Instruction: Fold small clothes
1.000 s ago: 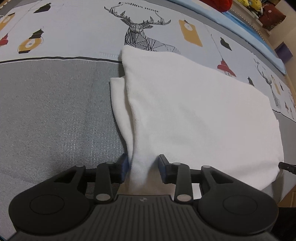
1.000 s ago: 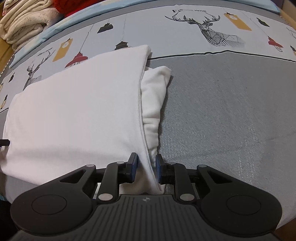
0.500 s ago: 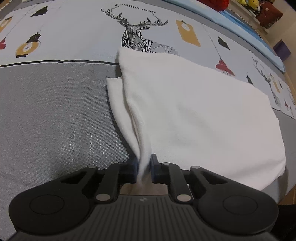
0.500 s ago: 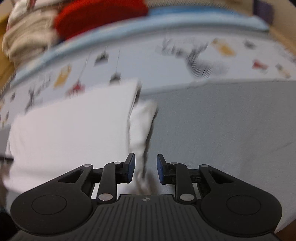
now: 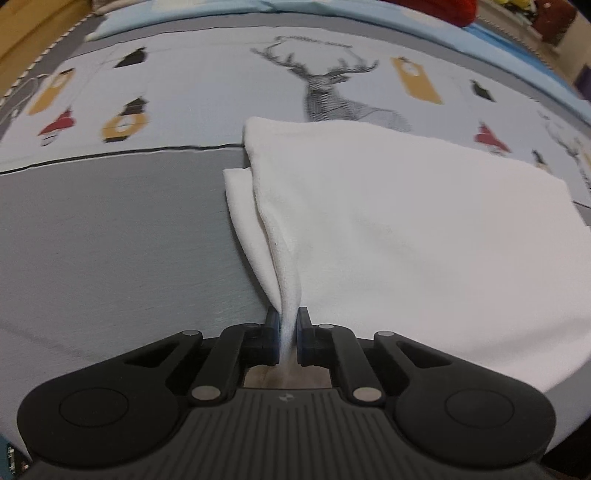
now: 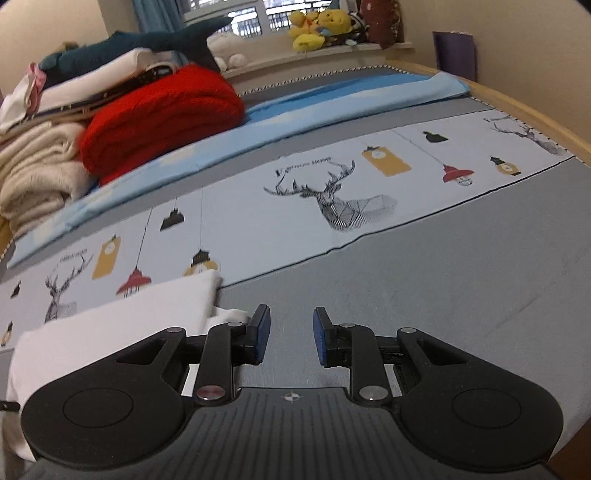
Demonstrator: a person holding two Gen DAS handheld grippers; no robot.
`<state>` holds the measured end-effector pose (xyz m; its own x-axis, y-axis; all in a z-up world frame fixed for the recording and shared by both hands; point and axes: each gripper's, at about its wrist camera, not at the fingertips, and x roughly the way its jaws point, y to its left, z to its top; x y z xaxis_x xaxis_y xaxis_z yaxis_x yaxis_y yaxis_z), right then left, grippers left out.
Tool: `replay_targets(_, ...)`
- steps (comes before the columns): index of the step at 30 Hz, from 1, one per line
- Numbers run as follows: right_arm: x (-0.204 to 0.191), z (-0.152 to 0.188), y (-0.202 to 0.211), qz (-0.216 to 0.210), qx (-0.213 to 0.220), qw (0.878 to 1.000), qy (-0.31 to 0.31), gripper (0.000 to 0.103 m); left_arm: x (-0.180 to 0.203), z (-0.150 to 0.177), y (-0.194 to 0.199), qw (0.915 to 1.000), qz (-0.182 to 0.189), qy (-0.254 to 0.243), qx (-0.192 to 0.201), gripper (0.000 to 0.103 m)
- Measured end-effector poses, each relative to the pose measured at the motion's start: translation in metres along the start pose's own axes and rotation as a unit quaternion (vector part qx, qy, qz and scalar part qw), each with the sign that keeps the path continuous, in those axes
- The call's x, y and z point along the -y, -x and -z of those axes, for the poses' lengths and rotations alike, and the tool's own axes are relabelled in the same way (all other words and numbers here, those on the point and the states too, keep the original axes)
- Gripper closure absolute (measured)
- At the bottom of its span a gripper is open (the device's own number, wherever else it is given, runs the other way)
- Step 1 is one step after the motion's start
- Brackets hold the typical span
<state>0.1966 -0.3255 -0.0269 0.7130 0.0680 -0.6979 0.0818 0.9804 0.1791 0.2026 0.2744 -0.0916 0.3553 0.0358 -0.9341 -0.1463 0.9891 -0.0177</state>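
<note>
A white folded garment [image 5: 399, 229] lies on the bed, spread to the right in the left wrist view. My left gripper [image 5: 287, 338] is shut on the garment's near left edge, and the cloth rises in a ridge between the pads. A narrower layer sticks out on the garment's left side [image 5: 240, 206]. In the right wrist view the same garment [image 6: 110, 328] lies at the lower left. My right gripper [image 6: 288, 334] is open and empty, above the grey sheet and to the right of the garment, clear of it.
The bedsheet [image 6: 461, 280] is grey with a pale band printed with deer and lanterns [image 6: 332, 199]. A pile of folded clothes with a red knit [image 6: 159, 114] stands at the back left. Plush toys [image 6: 321, 26] sit on the far windowsill. A wooden bed edge [image 6: 535, 114] runs at right.
My left gripper closed on the garment's near edge. My right gripper let go of the garment, opened, and swung up and to the right, away from it.
</note>
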Motion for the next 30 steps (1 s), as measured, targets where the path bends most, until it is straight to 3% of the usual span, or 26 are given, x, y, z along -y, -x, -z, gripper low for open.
replay_targets(8, -0.003, 0.004, -0.003, 0.002, -0.006, 1.0, -0.002, 0.078, 0.004, -0.003, -0.006, 0.9997, -0.013, -0.016, -0.01, 0.091)
replay_targets(11, -0.003, 0.003, -0.003, 0.001, -0.006, 1.0, 0.001, 0.078, 0.002, -0.005, -0.009, 0.9997, -0.019, -0.006, -0.013, 0.074)
replay_targets(13, -0.001, 0.003, -0.004, 0.002, -0.008, 1.0, 0.002, 0.078, -0.001, -0.006, -0.012, 0.9997, -0.016, 0.0, -0.016, 0.069)
replay_targets(20, 0.0, 0.002, -0.007, 0.003, -0.011, 1.0, -0.001, 0.078, -0.017, -0.007, -0.021, 0.9983, 0.023, 0.046, -0.028, 0.07)
replay_targets(22, 0.0, 0.002, -0.008, 0.002, -0.013, 1.0, 0.002, 0.078, -0.016, -0.007, -0.021, 0.998, 0.032, 0.048, -0.027, 0.079)
replay_targets(30, -0.004, 0.003, -0.009, 0.001, -0.015, 1.0, 0.013, 0.078, -0.01, -0.007, -0.018, 0.9987, 0.03, 0.035, -0.019, 0.086)
